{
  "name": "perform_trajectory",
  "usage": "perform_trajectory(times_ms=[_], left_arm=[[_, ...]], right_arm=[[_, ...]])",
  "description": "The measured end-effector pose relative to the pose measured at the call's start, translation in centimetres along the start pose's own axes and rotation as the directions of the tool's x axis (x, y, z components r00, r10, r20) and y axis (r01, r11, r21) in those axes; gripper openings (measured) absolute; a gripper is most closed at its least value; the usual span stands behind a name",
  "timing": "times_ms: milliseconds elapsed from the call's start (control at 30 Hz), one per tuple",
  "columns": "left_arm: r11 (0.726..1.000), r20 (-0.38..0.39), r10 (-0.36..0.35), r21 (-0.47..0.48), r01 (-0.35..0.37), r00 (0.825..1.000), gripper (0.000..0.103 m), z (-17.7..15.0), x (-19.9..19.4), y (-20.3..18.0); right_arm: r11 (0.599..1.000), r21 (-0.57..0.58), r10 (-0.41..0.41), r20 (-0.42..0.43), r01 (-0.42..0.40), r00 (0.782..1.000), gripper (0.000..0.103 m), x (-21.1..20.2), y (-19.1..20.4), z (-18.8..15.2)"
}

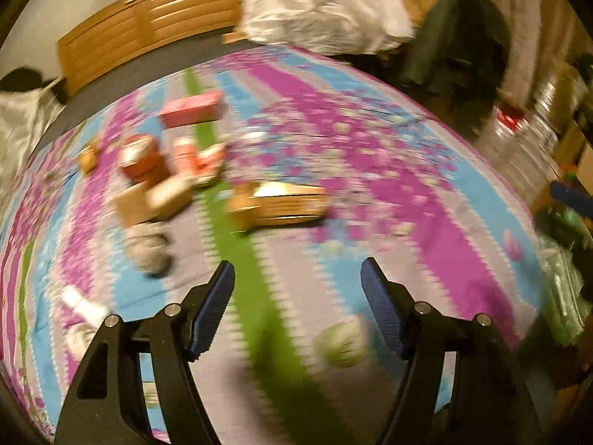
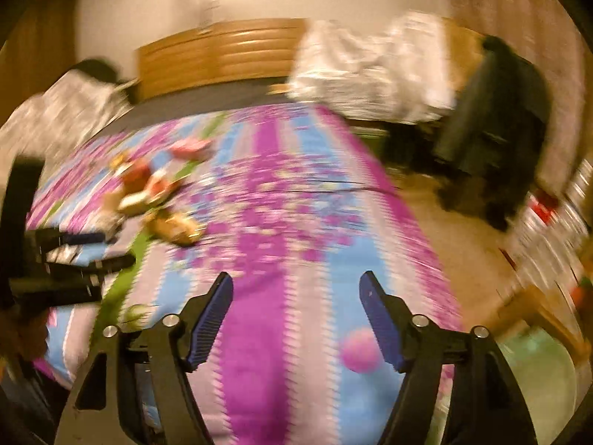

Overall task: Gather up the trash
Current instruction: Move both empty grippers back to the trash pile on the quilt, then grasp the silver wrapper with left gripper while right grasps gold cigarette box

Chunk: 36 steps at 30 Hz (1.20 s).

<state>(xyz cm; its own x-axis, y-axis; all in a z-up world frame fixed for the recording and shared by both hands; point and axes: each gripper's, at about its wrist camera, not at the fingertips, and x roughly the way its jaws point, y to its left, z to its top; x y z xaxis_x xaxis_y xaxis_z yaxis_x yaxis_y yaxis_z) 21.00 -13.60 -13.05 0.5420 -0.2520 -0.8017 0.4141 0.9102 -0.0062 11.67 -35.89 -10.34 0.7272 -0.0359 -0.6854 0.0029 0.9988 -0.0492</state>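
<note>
Here I have both views badly smeared, looking down over a bed whose bedspread (image 1: 370,170) is striped in purple, blue, grey and green. My left tongs (image 1: 298,270) are released, the blue pads spread apart with only the bedspread showing between them. My right tongs (image 2: 296,283) are released too, nothing between the pads.

The trash lies in a loose heap (image 1: 166,170) toward the head of the bed, ahead and to the left of the left tongs and well apart from them. In it I can make out a pink box (image 1: 191,109), a red cup (image 1: 142,159) tipped beside other red and white wrappers, a brown carton (image 1: 148,200) and a flat yellow-brown box (image 1: 278,204) lying nearest the middle. A crumpled grey-white wad (image 1: 148,252) sits closer in, and a pale green ball of paper (image 1: 339,341) lies just beside the right pad of the left tongs; whether it touches I cannot tell.

In the right view the same heap (image 2: 155,193) is far off to the left, and the left tongs (image 2: 85,256) show at that edge. Behind the bed stand a wooden headboard (image 1: 148,26), a white pillow (image 1: 326,3) and a dark garment (image 1: 459,37).
</note>
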Motion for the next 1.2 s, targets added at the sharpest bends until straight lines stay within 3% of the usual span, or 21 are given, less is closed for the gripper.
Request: perform_trajectory(times_ms=[200, 367, 533, 767, 867, 900, 1033, 1200], left_arm=[[0.999, 0.021, 0.028, -0.018, -0.027, 0.999, 0.068, 1.9, -0.2, 8.0], [1.000, 0.019, 0.002, 0.004, -0.002, 1.000, 0.068, 5.7, 1.6, 13.7], [0.999, -0.011, 0.002, -0.047, -0.002, 1.000, 0.068, 8.5, 5.2, 16.5], [0.998, -0.053, 0.000, -0.070, -0.004, 0.999, 0.067, 10.2, 10.1, 16.5], [0.992, -0.082, -0.052, -0.116, 0.042, 0.995, 0.051, 10.3, 11.3, 16.7], [0.992, -0.090, -0.062, -0.118, 0.051, 0.994, 0.033, 10.2, 11.6, 16.6], [0.993, -0.059, -0.040, -0.114, 0.033, 0.997, 0.021, 9.7, 11.0, 16.5], [0.988, 0.010, -0.029, -0.153, 0.030, 1.000, 0.021, 9.4, 8.1, 17.3]], right_arm=[[0.978, -0.161, 0.131, -0.041, -0.136, 0.991, 0.097, 5.6, 6.4, 1.6], [0.958, -0.206, 0.188, -0.074, -0.199, 0.979, 0.098, 10.5, 8.4, 3.9], [0.945, -0.226, 0.212, -0.126, -0.237, 0.969, 0.098, 15.6, 9.2, 6.1], [0.905, -0.262, 0.286, -0.208, -0.335, 0.935, 0.094, 20.1, 10.6, 7.0], [0.887, -0.295, 0.285, -0.256, -0.355, 0.924, 0.082, 21.4, 11.4, 6.5], [0.881, -0.303, 0.286, -0.272, -0.364, 0.919, 0.066, 21.6, 11.6, 6.2], [0.874, -0.302, 0.304, -0.270, -0.380, 0.914, 0.061, 20.6, 11.8, 5.2], [0.893, -0.254, 0.323, -0.217, -0.372, 0.921, 0.061, 17.5, 11.7, 4.3]])
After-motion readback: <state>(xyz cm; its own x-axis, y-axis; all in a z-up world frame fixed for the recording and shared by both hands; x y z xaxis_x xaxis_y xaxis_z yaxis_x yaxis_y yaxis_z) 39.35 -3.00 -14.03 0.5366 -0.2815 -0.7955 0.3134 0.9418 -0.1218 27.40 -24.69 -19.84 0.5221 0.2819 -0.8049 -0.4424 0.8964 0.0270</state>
